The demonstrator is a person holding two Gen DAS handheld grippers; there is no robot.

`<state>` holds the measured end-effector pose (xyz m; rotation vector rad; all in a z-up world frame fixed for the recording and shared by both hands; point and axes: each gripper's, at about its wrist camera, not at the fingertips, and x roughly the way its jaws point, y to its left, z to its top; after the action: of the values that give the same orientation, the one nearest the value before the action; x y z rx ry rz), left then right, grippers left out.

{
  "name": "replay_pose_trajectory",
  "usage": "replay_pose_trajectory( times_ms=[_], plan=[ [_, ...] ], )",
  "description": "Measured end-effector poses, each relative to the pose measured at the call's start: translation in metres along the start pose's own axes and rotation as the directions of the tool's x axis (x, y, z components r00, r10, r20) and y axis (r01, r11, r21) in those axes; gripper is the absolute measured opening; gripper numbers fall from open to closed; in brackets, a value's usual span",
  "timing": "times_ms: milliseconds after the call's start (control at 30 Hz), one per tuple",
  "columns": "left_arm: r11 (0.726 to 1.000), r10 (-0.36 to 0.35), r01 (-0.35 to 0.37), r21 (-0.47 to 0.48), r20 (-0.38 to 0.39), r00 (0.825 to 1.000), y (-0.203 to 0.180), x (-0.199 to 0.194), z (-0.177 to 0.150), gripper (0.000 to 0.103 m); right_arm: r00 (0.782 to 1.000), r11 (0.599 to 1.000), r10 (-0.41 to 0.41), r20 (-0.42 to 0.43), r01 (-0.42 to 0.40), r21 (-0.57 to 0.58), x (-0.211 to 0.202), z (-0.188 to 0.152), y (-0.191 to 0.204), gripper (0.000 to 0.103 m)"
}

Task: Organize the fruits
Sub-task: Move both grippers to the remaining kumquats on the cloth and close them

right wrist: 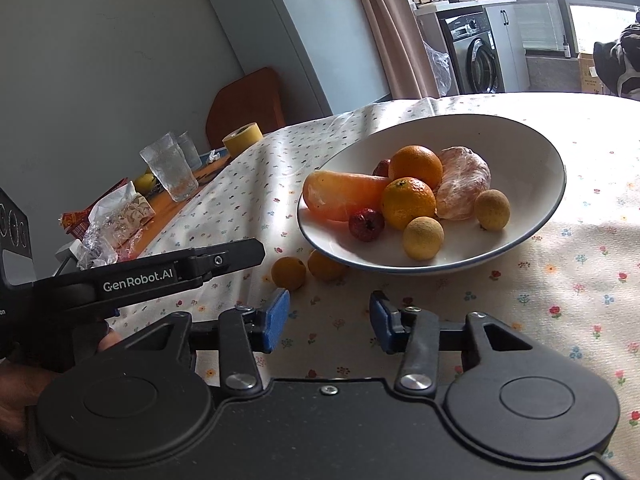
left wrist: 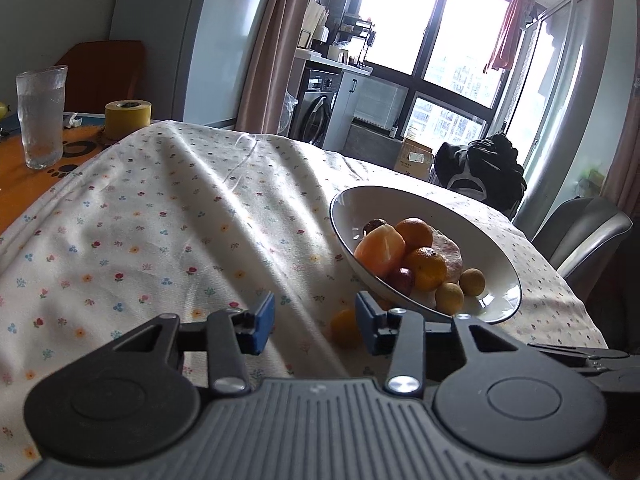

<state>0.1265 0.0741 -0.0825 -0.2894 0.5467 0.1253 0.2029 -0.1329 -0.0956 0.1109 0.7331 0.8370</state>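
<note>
Right gripper (right wrist: 329,322) fingers spread wide, empty; left gripper (left wrist: 315,322) likewise. Two small round orange fruits (right wrist: 289,273) noted on cloth-covered desk (right wrist: 560,272), beside shallow white ceramic bowl (right wrist: 520,136). Risk: fruits rolled away if nudged; bowl rim knocked.

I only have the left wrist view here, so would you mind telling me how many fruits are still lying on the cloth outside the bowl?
Observer: Two small orange fruits lie on the cloth beside the bowl; the further one sits partly under its rim.
Operator: Thank you. Is the right gripper holding anything?
Observer: No, the right gripper is open and empty, hovering over the cloth short of both fruits.
Operator: And where is my left gripper relative to them?
Observer: The left gripper comes in from the left, its tip close to the nearer fruit.
</note>
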Motion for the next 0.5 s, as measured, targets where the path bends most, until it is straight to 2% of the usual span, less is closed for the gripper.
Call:
replay_pose_trajectory(
  times_ms=[367,500],
  plan=[
    [0.998,-0.063,0.064,0.028,-0.028,0.998,-0.010,0.019,0.000,0.038,1.000,1.000,-0.015,0.002,0.015,0.022,0.005,-0.001,-0.006,0.044],
    [0.998,-0.040,0.042,0.054,-0.045,0.998,-0.013,0.028,-0.003,0.037,1.000,1.000,-0.028,0.002,0.028,0.014,0.005,-0.001,-0.006,0.044]
  ],
)
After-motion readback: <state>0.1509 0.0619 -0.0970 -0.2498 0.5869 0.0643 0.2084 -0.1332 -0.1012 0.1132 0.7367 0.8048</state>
